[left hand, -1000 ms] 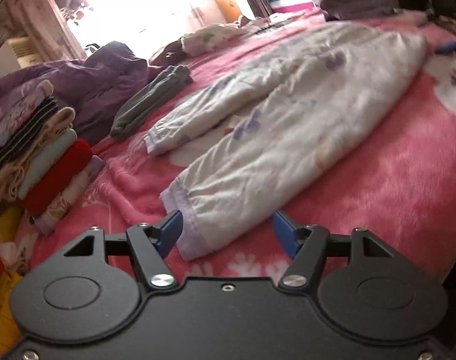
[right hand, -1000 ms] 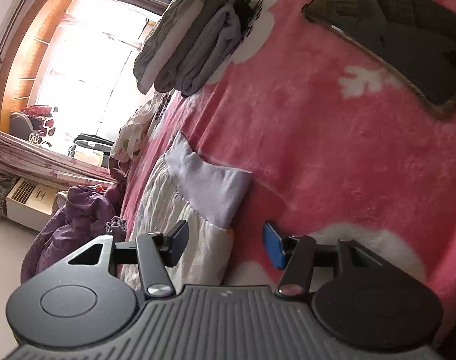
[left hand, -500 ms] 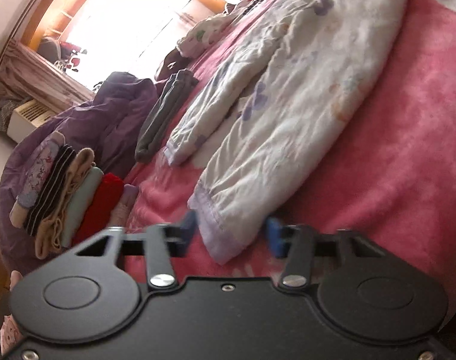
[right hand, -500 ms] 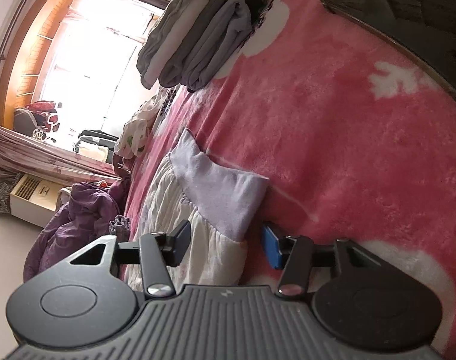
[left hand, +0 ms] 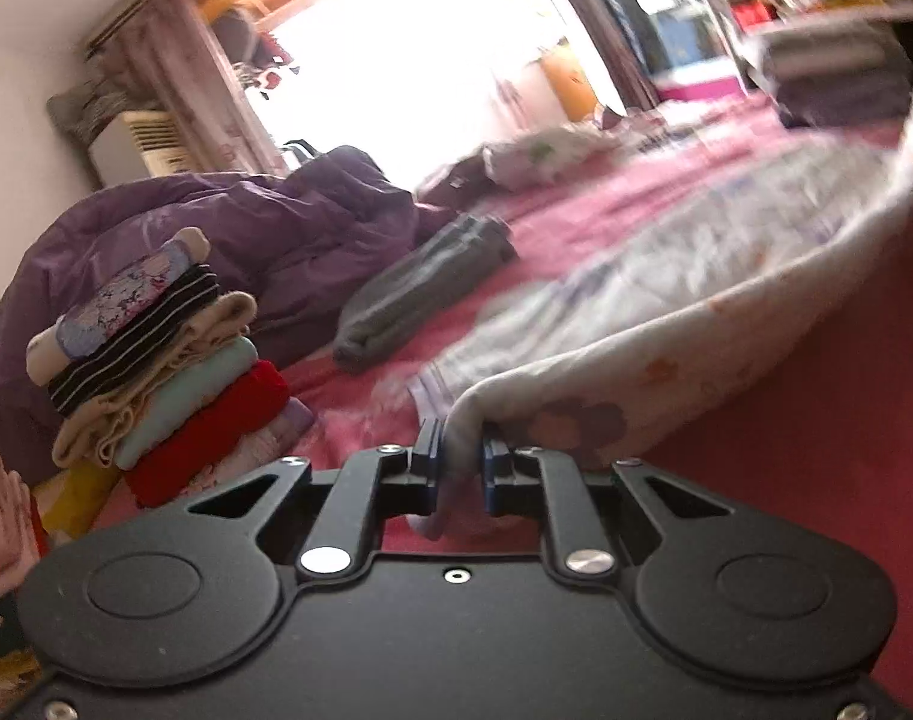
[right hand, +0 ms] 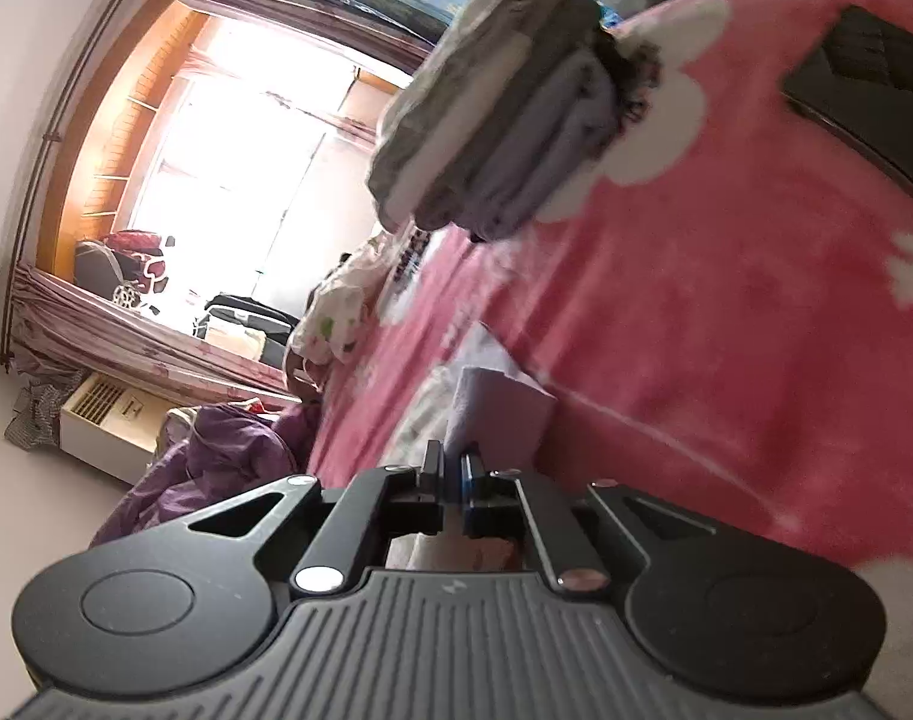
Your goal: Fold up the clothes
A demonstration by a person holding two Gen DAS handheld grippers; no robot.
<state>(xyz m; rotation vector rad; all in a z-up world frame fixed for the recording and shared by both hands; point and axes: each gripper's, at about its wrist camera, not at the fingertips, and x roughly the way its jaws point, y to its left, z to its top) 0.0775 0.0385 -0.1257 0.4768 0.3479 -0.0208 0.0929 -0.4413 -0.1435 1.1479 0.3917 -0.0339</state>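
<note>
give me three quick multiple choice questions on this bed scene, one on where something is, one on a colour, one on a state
1. Where does the grey folded garment lie?
A. on the pink blanket
B. on the tall stack
C. on the floor

2. What colour is the crumpled quilt behind the clothes stack?
A. green
B. purple
C. yellow

3. What is the pajama pants' leg end doing?
A. lying flat
B. lifted, pinched in the left gripper
C. on the stack

Answers: 1 A, pink blanket lies under it; 2 B, plainly purple; 3 B, fabric bunches between the closing jaws.
</note>
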